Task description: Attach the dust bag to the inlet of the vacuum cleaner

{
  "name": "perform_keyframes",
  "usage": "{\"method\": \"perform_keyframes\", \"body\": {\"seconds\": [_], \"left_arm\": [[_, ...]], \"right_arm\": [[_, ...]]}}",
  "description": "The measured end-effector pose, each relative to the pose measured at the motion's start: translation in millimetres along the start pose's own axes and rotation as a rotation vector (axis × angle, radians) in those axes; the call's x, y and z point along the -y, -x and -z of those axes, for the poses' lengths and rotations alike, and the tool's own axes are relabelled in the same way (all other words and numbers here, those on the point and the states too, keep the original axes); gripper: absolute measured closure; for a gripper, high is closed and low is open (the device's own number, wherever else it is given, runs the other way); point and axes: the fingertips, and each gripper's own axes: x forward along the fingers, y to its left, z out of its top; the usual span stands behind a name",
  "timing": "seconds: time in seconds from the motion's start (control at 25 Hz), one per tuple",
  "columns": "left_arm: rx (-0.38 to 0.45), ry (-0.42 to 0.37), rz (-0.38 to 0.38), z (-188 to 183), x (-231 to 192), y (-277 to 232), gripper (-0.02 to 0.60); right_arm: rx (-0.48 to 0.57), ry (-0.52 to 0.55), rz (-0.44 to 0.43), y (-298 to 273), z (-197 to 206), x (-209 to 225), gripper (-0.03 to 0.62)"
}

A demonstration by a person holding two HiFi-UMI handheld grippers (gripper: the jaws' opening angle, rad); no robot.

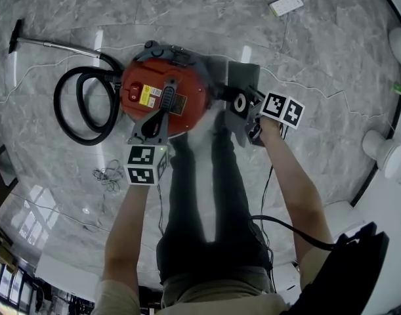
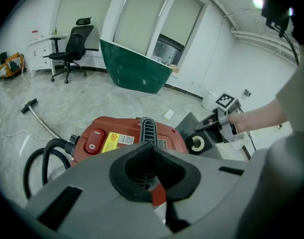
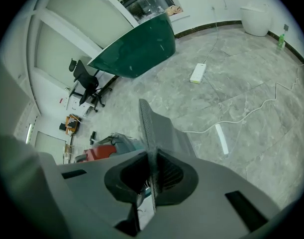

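The red vacuum cleaner point(image 1: 164, 97) stands on the floor in front of my legs. My left gripper point(image 1: 149, 131) is shut on the near end of its black ribbed handle point(image 2: 148, 131), which runs straight into the gripper point(image 2: 151, 171). The grey dust bag point(image 1: 243, 81) hangs at the vacuum's right side, its collar with a round hole point(image 1: 239, 102) facing up. My right gripper point(image 1: 258, 120) is shut on the bag's edge. In the right gripper view the bag point(image 3: 156, 128) stands edge-on out of the gripper point(image 3: 151, 176).
A black hose point(image 1: 82, 107) coils left of the vacuum, and its wand point(image 1: 49, 44) lies beyond. A white power strip point(image 1: 286, 4) and thin cables lie on the marble floor. The person's legs point(image 1: 207, 195) stand just behind the vacuum. A green counter point(image 2: 137, 68) and an office chair point(image 2: 72, 44) stand far off.
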Motion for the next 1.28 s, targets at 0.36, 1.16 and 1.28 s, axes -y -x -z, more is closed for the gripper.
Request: {"method": "perform_keyframes", "body": {"seconds": [0.36, 1.16, 1.28], "left_arm": [[0.025, 0.100, 0.026, 0.3, -1.8, 0.4, 0.588], [0.102, -0.040, -0.038, -27.3, -22.0, 13.3, 0.588], [0.050, -0.026, -0.044, -8.1, -31.9, 3.7, 0.588]], "right_arm": [[0.056, -0.021, 0.014, -13.8, -10.0, -6.2, 0.563], [0.090, -0.175, -0.051, -16.1, -1.3, -11.6, 0.562], [0.088, -0.181, -0.054, -17.3, -1.3, -13.0, 0.562]]}}
